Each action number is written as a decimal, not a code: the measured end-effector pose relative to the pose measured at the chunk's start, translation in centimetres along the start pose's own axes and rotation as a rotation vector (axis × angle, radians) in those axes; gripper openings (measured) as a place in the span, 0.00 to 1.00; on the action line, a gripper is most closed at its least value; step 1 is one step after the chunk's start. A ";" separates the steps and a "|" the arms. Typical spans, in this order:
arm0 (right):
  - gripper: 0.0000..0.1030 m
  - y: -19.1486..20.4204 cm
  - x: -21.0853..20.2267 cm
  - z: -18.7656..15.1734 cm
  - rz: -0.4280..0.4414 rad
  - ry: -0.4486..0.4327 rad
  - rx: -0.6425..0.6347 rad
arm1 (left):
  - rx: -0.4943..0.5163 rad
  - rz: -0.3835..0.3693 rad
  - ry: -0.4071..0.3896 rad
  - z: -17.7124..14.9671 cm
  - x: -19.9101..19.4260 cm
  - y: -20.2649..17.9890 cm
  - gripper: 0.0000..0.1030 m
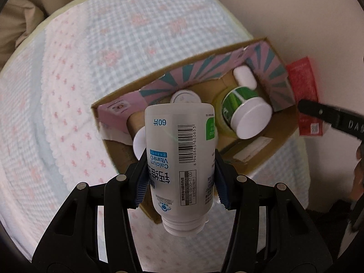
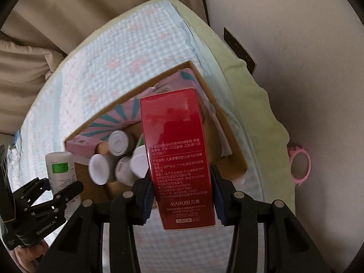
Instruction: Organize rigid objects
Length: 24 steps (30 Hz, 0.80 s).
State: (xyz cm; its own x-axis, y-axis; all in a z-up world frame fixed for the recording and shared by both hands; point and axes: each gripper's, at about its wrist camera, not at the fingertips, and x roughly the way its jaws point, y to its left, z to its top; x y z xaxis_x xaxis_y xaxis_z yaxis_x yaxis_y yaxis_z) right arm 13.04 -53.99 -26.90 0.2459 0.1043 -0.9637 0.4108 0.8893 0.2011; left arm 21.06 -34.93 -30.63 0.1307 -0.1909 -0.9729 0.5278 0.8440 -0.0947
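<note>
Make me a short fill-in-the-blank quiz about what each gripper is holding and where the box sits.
1. The left gripper holds a white ____.
2. The right gripper holds a tall carton coloured ____.
3. Several jars lie inside the ____ box.

Missing words: bottle; red; cardboard

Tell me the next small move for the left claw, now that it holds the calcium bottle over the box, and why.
Probably lower the left claw a little toward the near, bare cardboard floor of the box, then release. The calcium bottle is clamped between its pads, hanging above the box, and the far side is already crowded by the green-labelled jar. The right claw holds the red carton nearby.
</note>
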 end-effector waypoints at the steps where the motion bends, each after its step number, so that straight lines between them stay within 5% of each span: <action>1: 0.40 -0.1 0.3 0.2 -0.006 0.005 -0.011 | 0.007 0.009 0.008 0.1 0.5 -0.2 0.45; 8: 0.40 0.2 3.4 2.1 -0.036 0.042 -0.140 | 0.159 0.121 0.033 0.6 3.0 -2.2 0.45; 14: 0.41 0.9 5.3 2.7 -0.092 0.045 -0.218 | 0.192 0.129 0.050 0.4 4.3 -3.0 0.46; 16: 0.55 1.2 5.0 2.9 -0.077 0.014 -0.239 | 0.180 0.121 0.059 0.5 4.6 -3.1 0.62; 17: 0.72 1.4 4.6 3.0 -0.074 -0.009 -0.246 | 0.175 0.116 0.050 0.5 4.4 -3.2 0.95; 19: 1.00 1.5 4.1 3.2 -0.007 -0.016 -0.235 | 0.179 0.122 0.025 0.6 3.9 -3.5 1.00; 24: 1.00 2.0 2.2 3.1 -0.005 -0.088 -0.198 | 0.181 0.128 0.023 1.1 3.4 -3.7 1.00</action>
State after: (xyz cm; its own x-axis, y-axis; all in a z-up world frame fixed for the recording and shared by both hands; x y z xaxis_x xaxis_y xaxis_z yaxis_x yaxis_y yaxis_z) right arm 17.12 -53.35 -28.07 0.3239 0.0685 -0.9436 0.2337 0.9607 0.1499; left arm 20.48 -39.25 -33.34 0.1877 -0.0747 -0.9794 0.6509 0.7562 0.0671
